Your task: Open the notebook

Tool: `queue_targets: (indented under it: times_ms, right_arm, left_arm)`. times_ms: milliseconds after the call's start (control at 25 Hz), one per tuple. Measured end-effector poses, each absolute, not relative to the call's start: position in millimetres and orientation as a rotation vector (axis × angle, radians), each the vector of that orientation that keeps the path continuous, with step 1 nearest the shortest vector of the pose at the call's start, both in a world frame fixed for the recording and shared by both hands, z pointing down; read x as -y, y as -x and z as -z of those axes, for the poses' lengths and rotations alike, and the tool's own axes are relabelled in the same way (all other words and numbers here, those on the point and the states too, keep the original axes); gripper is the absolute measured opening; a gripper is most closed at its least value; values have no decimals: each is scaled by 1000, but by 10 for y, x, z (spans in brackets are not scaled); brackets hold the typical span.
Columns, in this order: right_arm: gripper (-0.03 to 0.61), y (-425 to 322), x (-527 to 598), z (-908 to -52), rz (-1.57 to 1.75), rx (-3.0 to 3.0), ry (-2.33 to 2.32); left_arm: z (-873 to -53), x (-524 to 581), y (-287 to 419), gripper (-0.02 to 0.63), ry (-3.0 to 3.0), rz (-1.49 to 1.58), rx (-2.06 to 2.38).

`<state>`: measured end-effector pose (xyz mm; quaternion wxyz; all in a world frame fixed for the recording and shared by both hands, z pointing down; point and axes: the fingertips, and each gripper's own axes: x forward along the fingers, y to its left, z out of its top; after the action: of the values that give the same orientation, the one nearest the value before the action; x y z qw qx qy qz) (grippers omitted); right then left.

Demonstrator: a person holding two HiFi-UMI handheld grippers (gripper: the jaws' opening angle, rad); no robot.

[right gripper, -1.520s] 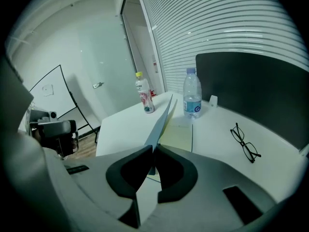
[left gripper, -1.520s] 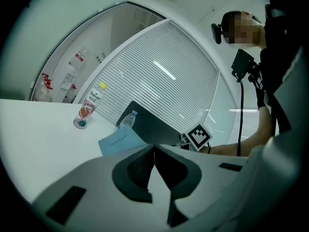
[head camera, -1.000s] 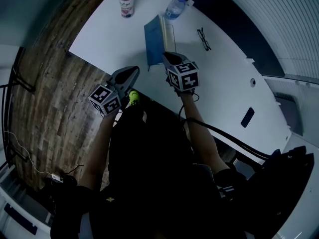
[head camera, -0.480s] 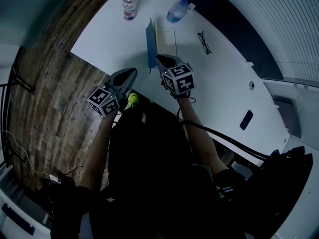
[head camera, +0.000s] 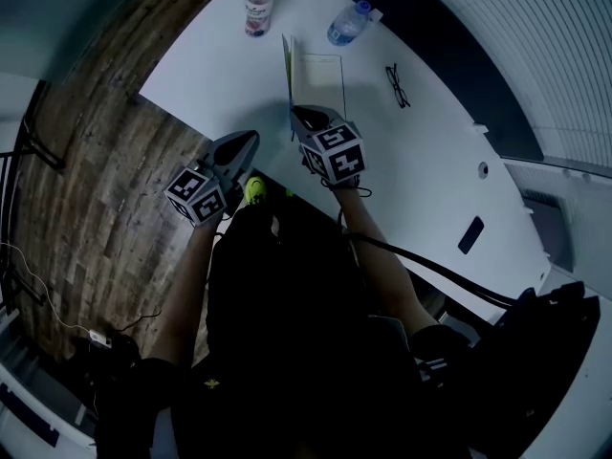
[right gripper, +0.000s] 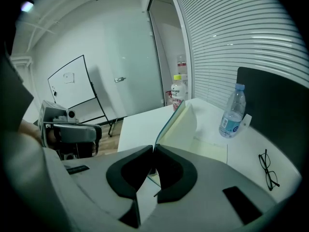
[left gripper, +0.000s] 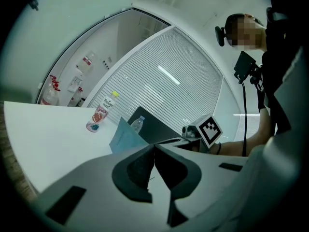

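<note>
The notebook [head camera: 323, 76] lies on the white table [head camera: 215, 65] with its cream pages showing. Its blue cover [head camera: 287, 65] stands nearly upright, edge-on in the head view. My right gripper [head camera: 298, 113] is shut on the cover's near edge; in the right gripper view the cover [right gripper: 170, 121] rises from between the closed tips of the right gripper [right gripper: 153, 151]. My left gripper [head camera: 251, 140] hovers at the table's near edge, left of the notebook, shut with nothing in it. In the left gripper view the left gripper [left gripper: 154, 146] has its tips meeting, and the cover [left gripper: 124, 137] stands beyond them.
A bottle with a yellow cap [head camera: 257, 10] and a clear water bottle [head camera: 346, 24] stand behind the notebook. Glasses [head camera: 398, 84] lie to its right, and a dark flat object [head camera: 469, 234] sits further right. Wooden floor [head camera: 105, 180] lies left of the table.
The right gripper has moved left with the cover's edge, swinging the cover from a slant to nearly upright and baring the pages. The left gripper has barely shifted.
</note>
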<state>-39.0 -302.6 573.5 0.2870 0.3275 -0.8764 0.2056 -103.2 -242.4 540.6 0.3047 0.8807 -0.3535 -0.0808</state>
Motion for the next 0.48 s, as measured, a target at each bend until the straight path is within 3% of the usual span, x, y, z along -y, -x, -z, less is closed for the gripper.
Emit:
queue_targets:
  times_ms: [480]
  right_arm:
    - [34, 803, 2956, -5865, -553, 2365, -772]
  left_arm:
    - [-5480, 2353, 1243, 12, -2300, 221, 985]
